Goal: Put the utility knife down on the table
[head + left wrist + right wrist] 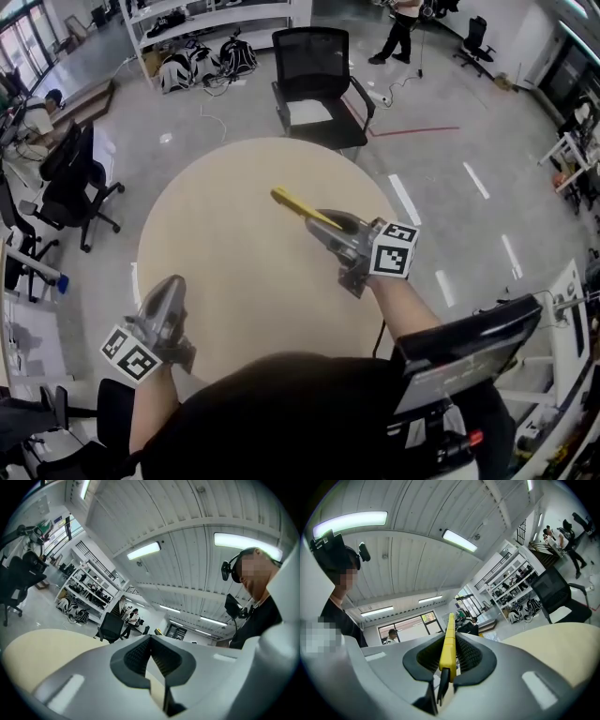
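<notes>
The yellow utility knife (298, 208) sticks out from my right gripper (323, 223), which is shut on it and holds it level above the right half of the round beige table (234, 281). In the right gripper view the knife (449, 630) runs straight out between the dark pads of the right gripper (449, 644), its thin dark end hanging below them. My left gripper (172, 281) hovers at the table's near left edge. Seen in the left gripper view, the left gripper (151, 637) has its tips together with nothing between them.
A black office chair (317, 80) stands at the table's far side, and more chairs (75, 178) stand on the left. A white shelf with bags (206, 52) is at the back. A person (401, 28) stands far off. A dark screen (469, 352) is at my right.
</notes>
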Available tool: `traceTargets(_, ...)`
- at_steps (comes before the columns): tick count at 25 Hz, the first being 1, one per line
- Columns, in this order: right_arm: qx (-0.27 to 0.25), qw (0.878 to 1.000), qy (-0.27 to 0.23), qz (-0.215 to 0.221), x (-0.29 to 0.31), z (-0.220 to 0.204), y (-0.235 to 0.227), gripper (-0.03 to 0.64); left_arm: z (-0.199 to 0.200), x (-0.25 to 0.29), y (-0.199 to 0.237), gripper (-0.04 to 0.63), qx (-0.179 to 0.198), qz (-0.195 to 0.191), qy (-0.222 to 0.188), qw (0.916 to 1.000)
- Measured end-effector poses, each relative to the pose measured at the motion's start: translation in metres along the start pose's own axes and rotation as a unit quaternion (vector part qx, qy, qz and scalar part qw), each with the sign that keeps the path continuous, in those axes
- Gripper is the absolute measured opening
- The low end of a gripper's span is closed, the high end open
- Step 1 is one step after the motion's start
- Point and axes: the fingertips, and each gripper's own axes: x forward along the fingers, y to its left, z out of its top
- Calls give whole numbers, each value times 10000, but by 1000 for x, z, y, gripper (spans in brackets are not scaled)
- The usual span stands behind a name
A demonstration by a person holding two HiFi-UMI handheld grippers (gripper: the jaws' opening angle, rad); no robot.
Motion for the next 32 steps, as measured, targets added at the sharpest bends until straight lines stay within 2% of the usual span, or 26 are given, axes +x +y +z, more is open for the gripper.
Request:
traceTargets(7, -221, 9996, 181, -69, 28, 16, -43, 75, 25, 19, 62, -2, 274, 353, -189, 9988)
traceTargets(20, -553, 9958, 724, -38, 120, 42, -192, 75, 73, 98, 222, -2, 774, 1059, -281, 9910)
traceTargets(23, -570, 9950, 826, -13, 145, 41, -234, 75, 70, 124, 261, -2, 806, 1137, -182, 9901)
traceTargets(32, -440, 9910, 1260, -112, 205, 12, -364, 75, 28, 200, 357, -2, 829, 1095, 149, 9904)
